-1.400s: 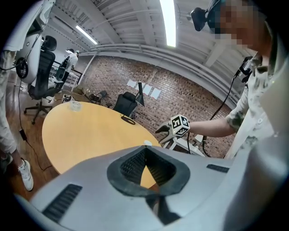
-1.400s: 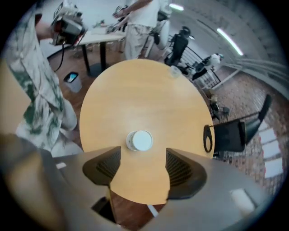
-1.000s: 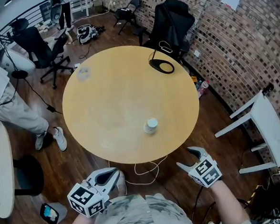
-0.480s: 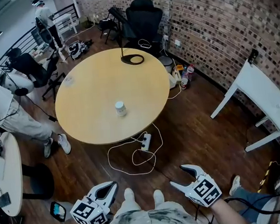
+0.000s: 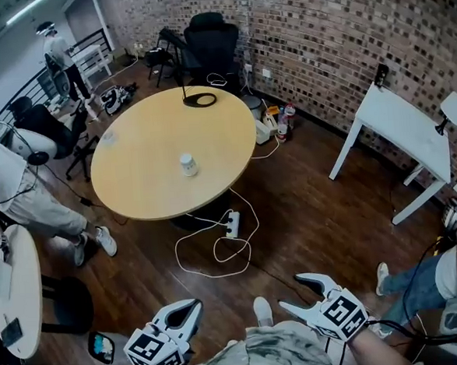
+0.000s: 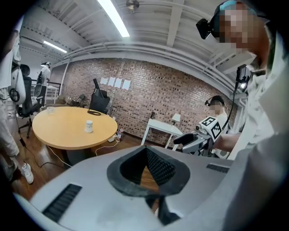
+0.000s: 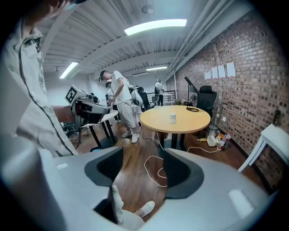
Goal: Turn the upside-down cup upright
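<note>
A small white cup (image 5: 187,164) stands near the middle of the round wooden table (image 5: 151,187), far ahead of me across the floor. It also shows in the left gripper view as the cup (image 6: 89,126) and in the right gripper view as the cup (image 7: 173,118). Both grippers hang low by my body, well away from the table. My left gripper (image 5: 195,305) has its tips together with nothing in them. My right gripper (image 5: 295,292) has a gap between its jaws, which are closing on nothing.
A black ring-shaped lamp base (image 5: 199,100) and a small glass (image 5: 108,137) sit on the table's far side. A white cable and power strip (image 5: 231,224) lie on the wooden floor. A white table (image 5: 400,131) stands right, black chairs (image 5: 211,39) behind, people at the left (image 5: 26,192).
The table and cup have drawn far away and up in the head view, and much more floor lies between them and me. Both grippers stay low at my body.
</note>
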Demonstrator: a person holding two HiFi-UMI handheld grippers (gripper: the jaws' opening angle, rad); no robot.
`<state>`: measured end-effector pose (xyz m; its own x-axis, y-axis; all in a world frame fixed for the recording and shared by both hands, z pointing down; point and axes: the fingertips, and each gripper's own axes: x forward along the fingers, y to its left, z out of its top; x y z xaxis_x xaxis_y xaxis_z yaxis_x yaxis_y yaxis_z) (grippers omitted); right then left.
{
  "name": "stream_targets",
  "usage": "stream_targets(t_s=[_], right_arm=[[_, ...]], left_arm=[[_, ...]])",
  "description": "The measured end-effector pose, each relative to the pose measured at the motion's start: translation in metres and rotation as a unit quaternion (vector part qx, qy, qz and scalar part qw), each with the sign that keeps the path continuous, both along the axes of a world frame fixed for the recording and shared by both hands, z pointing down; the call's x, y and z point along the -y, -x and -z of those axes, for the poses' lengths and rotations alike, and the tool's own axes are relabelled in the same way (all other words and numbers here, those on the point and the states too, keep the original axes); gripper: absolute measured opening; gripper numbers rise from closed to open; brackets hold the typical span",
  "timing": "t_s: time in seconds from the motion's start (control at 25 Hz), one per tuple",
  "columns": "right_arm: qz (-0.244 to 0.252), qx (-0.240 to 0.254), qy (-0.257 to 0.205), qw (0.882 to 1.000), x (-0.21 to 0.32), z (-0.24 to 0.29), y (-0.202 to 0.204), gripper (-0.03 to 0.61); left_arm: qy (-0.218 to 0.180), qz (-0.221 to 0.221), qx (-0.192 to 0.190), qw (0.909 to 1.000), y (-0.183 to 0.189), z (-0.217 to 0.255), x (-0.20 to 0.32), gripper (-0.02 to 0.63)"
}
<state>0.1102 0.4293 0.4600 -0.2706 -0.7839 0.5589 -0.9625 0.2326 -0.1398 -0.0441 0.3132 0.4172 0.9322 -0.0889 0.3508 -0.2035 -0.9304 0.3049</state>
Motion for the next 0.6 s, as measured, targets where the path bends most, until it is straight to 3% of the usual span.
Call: stream_targets(t_s=[0.32, 0.6], right_arm=[[-0.014, -0.019, -0.022, 0.999, -0.057, 0.02, 0.123, 0.255], [-0.003, -0.029, -0.012, 0.999, -0.099, 0.027, 0.161, 0.244]], left_arm=[[0.023, -0.018, 0.001, 0.9996, 0.107, -0.024, -0.075, 0.006], [0.028, -0.034, -0.013, 0.999, 0.131, -0.017, -0.122, 0.006]])
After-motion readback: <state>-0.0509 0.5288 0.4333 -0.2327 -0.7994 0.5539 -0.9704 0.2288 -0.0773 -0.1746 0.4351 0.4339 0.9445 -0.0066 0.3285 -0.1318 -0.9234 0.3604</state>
